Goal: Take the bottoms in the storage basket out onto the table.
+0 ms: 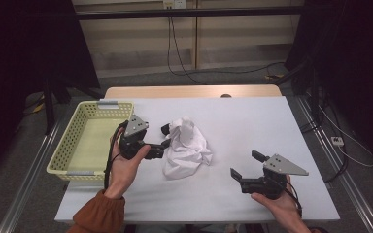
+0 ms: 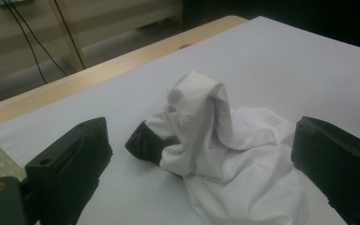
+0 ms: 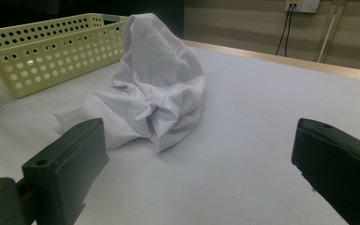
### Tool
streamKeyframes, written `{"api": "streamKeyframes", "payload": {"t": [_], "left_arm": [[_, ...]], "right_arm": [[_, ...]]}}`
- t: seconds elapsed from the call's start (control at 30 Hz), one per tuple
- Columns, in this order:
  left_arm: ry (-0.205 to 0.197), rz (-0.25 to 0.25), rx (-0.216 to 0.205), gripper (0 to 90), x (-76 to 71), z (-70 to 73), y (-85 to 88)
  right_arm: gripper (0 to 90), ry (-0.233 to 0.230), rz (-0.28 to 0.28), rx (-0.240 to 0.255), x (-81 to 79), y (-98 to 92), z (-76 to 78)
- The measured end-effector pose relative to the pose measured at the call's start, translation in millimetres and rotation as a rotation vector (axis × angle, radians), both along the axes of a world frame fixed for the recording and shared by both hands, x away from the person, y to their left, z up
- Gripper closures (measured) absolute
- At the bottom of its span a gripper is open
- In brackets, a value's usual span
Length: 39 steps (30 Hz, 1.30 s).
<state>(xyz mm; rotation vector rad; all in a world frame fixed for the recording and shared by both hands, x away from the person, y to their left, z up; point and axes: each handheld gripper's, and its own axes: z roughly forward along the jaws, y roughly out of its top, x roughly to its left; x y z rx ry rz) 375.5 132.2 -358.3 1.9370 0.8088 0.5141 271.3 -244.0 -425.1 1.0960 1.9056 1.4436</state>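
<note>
A crumpled white cloth with a black trim at one end (image 1: 187,148) lies heaped near the middle of the white-covered table (image 1: 252,121), closer to its left edge than its right. The left gripper (image 1: 164,137), held in the person's left hand (image 1: 126,162), sits just beside the cloth with its jaws spread wide on either side of the heap's near end; in the left gripper view the cloth (image 2: 215,145) rises between them, unclamped. The right gripper (image 1: 245,165) hovers near the table's front right corner, well apart from the cloth, jaws likewise wide and holding nothing. A pale yellow perforated plastic basket (image 1: 70,145) stands along the left edge.
</note>
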Motion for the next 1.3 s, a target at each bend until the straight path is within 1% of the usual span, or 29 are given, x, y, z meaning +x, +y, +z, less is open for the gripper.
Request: {"api": "streamKeyframes", "payload": {"t": [0.2, 0.23, 0.3, 0.33, 0.43, 0.57, 0.77, 0.87, 0.97, 1.0, 1.03, 1.07, 1.27, 1.3], "left_arm": [[0.003, 0.008, -0.005, 4.9, -4.8, 1.0, 6.1], [0.000, 0.006, -0.012, 5.0, -5.9, 1.1, 6.9], [-0.006, 0.003, -0.006, 5.0, -8.6, 1.8, 8.1], [-0.008, 0.006, -0.014, 5.0, -10.3, 1.9, 8.2], [-0.017, 0.004, -0.007, 5.0, -14.1, 3.4, 10.5], [-0.025, 0.006, -0.017, 5.0, -19.3, 6.5, 14.2], [-0.035, 0.012, -0.017, 5.0, -25.2, 9.8, 21.6], [-0.039, 0.029, -0.014, 5.0, -27.6, 9.3, 25.6], [-0.049, 0.053, 0.003, 5.1, -30.1, 9.2, 29.2], [-0.048, 0.057, -0.004, 5.1, -30.9, 9.0, 29.7], [-0.050, 0.050, 0.003, 5.1, -31.6, 9.3, 31.1], [-0.051, 0.055, -0.005, 5.1, -32.6, 8.9, 31.5], [-0.049, 0.062, 0.000, 5.0, -37.2, 7.9, 40.7], [-0.046, 0.070, -0.003, 5.0, -38.1, 7.6, 41.9]], "right_arm": [[3.7, 0.000, 0.001, 0.001, 0.0, 0.4, 0.0], [3.7, 0.000, 0.002, 0.001, 0.0, 0.4, 0.0], [3.7, 0.000, 0.003, -0.002, 0.2, 0.2, -0.1], [3.7, 0.000, 0.002, -0.002, 0.2, 0.2, -0.1], [3.7, 0.000, 0.003, -0.002, 0.2, 0.3, -0.1], [3.7, 0.000, 0.003, -0.002, 0.2, 0.4, -0.1], [3.7, 0.000, 0.002, -0.002, 0.2, 0.3, -0.1], [3.7, 0.000, 0.003, -0.003, 0.3, 0.4, -0.1], [3.7, 0.000, 0.004, -0.003, 0.4, 0.6, -0.2], [3.7, 0.001, 0.004, -0.003, 0.5, 0.7, -0.2], [3.7, 0.001, 0.004, -0.003, 0.5, 0.8, -0.2], [3.7, 0.001, 0.005, -0.003, 0.6, 0.8, -0.2], [3.7, 0.001, 0.003, -0.003, 0.4, 0.6, -0.2], [3.7, 0.002, 0.003, -0.003, 0.5, 0.6, -0.2]]}}
